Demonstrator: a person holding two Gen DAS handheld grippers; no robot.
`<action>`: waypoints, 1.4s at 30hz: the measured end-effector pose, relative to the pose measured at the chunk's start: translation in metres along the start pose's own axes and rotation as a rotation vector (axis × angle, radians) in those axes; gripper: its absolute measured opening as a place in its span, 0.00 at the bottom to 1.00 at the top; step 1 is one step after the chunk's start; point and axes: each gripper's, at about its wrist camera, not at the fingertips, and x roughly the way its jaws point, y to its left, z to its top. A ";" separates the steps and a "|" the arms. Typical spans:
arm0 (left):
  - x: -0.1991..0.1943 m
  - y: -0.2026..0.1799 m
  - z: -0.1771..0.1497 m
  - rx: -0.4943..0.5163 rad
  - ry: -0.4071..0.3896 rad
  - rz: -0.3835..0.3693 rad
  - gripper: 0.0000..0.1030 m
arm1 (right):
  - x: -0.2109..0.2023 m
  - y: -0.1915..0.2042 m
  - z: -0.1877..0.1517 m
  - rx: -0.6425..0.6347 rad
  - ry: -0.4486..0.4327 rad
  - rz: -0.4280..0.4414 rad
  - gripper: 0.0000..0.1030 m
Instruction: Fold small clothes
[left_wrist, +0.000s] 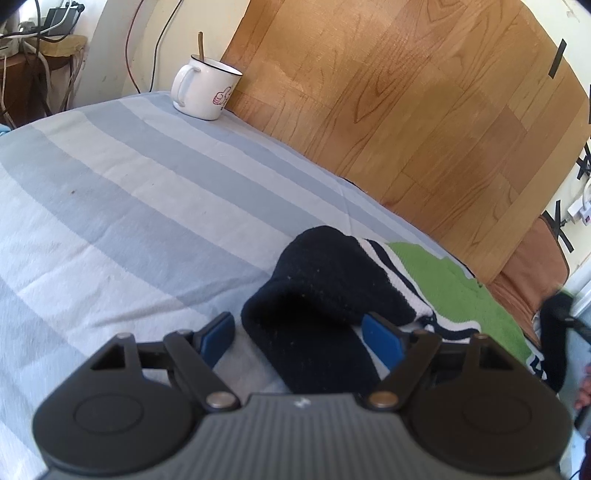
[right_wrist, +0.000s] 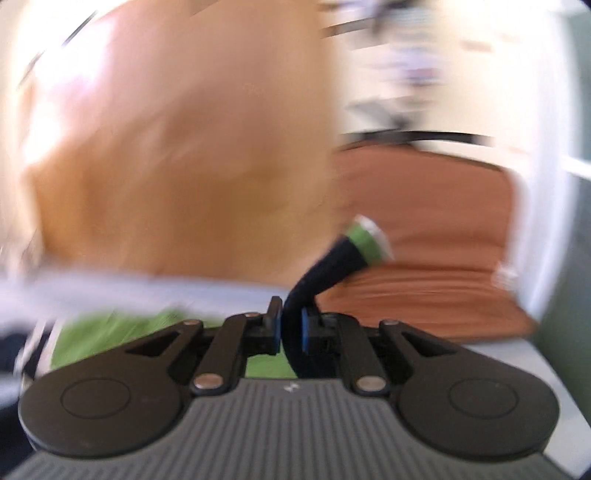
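Lying between the spread left gripper (left_wrist: 299, 332) pads, dark sock (left_wrist: 321, 295); right gripper (right_wrist: 290, 328) clenched on its end

left hand-held gripper (left_wrist: 299, 332): jaws apart | straddles dark sock (left_wrist: 321, 295) | striped sheet (left_wrist: 129, 206)

The bed (left_wrist: 110, 192) was covered in a sheet with wide blue, grey and white stripes, pushed up against a wood-look board. A white mug (left_wrist: 205, 88) with a dark rim and a little thumbs-up drawing sat on the sheet at the far edge, right against that board. Well away from the mug, down at the near end, a dark sock (left_wrist: 317, 291) with white stripes and a green part lay on the sheet.
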 end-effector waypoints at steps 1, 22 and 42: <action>0.000 0.000 0.000 -0.001 -0.001 -0.001 0.76 | 0.011 0.015 -0.006 -0.052 0.035 0.030 0.12; 0.006 -0.011 0.001 -0.009 0.025 -0.049 0.82 | -0.012 -0.186 -0.076 0.625 0.157 -0.085 0.54; 0.003 -0.014 -0.001 -0.031 0.018 -0.022 0.82 | 0.007 0.003 -0.039 -0.076 0.170 0.214 0.58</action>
